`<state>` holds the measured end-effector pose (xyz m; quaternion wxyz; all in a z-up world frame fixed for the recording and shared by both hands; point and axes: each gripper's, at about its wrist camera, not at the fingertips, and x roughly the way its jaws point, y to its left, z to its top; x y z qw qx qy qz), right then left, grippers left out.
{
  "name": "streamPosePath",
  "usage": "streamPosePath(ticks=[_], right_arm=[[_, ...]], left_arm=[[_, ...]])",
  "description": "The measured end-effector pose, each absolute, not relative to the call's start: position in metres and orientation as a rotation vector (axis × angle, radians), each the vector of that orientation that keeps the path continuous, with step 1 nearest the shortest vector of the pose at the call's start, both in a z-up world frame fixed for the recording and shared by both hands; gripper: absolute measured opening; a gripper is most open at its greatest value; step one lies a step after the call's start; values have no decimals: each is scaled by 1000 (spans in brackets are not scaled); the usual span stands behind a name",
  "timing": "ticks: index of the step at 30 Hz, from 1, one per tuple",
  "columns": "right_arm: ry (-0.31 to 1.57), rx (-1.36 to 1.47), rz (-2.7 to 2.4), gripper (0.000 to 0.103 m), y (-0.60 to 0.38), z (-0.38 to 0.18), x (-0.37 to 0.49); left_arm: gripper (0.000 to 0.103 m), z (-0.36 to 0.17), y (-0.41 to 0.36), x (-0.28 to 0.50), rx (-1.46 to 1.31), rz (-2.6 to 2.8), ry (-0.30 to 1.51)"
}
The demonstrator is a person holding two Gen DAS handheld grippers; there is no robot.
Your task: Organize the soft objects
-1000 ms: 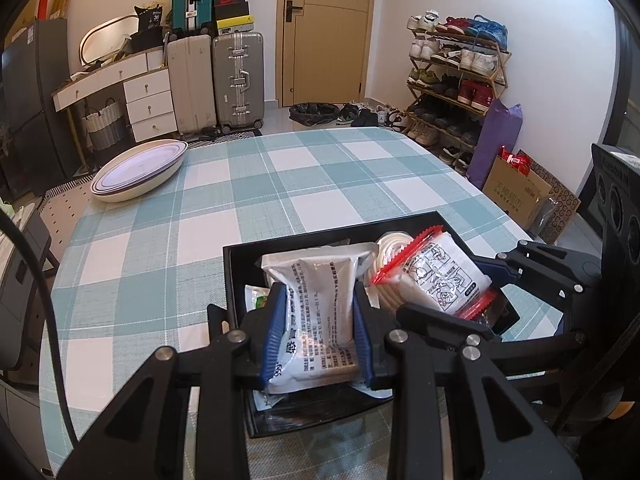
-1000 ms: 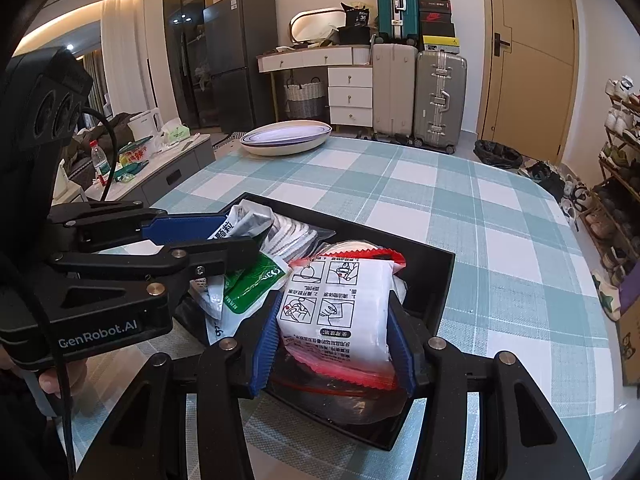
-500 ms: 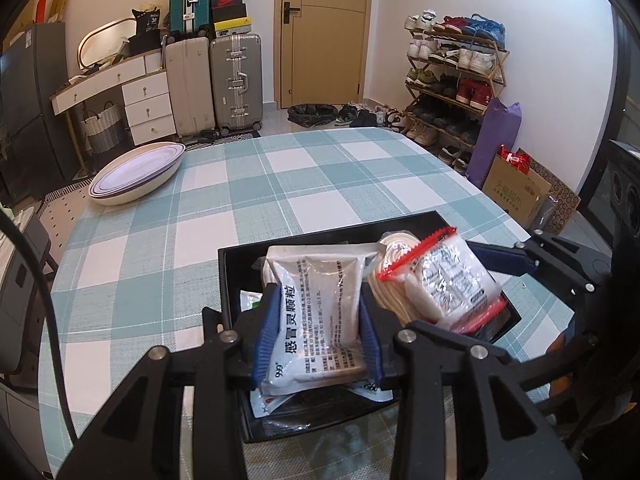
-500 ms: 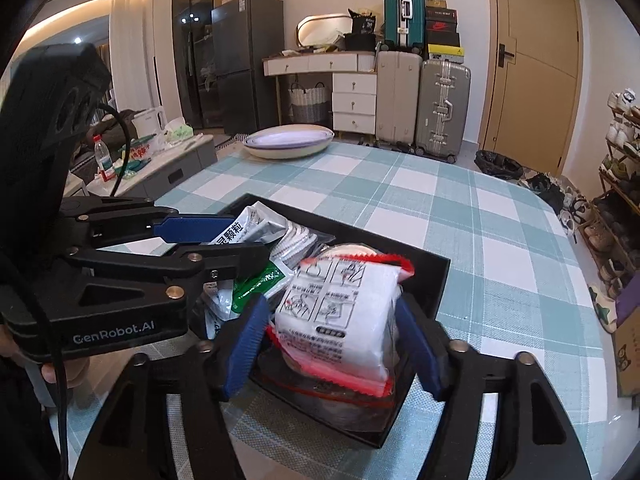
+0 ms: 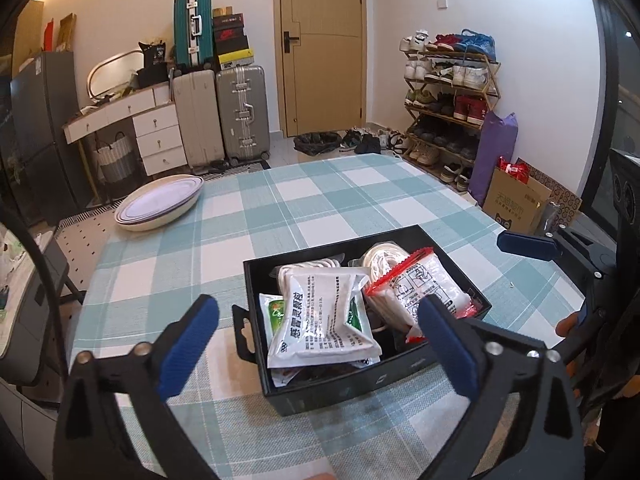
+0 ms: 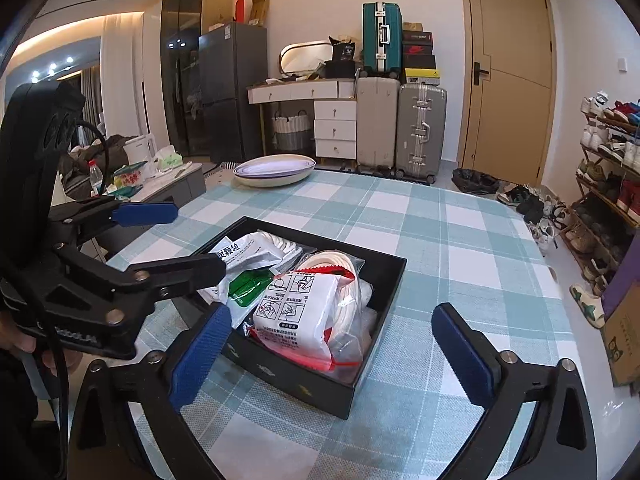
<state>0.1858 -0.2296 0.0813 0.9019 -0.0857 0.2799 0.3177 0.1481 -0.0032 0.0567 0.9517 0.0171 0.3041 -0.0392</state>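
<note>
A black box sits on the checked tablecloth near the front edge. In it lie a white medicine pouch, a green-and-white sachet, a red-edged white packet and coiled white cord. My left gripper is open and empty, pulled back in front of the box. My right gripper is open and empty, also back from the box. Each gripper shows in the other's view, the right and the left.
A stack of oval white dishes sits at the table's far left. Beyond the table stand suitcases, a white drawer unit, a door and a shoe rack. A cardboard box stands on the floor at right.
Both grippers have opened and let go: the medicine pouch and the red-edged packet now lie in the box. Both grippers have drawn back and apart.
</note>
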Motion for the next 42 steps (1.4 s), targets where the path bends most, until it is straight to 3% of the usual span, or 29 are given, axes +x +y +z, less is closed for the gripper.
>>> streamPosePath(ticks=[19, 42], right_arm=[[460, -79, 711, 102, -253, 84, 133], [405, -65, 697, 102, -258, 69, 118]], left_arm=[[103, 35, 15, 85, -22, 9, 512], [103, 19, 18, 79, -40, 62, 455]])
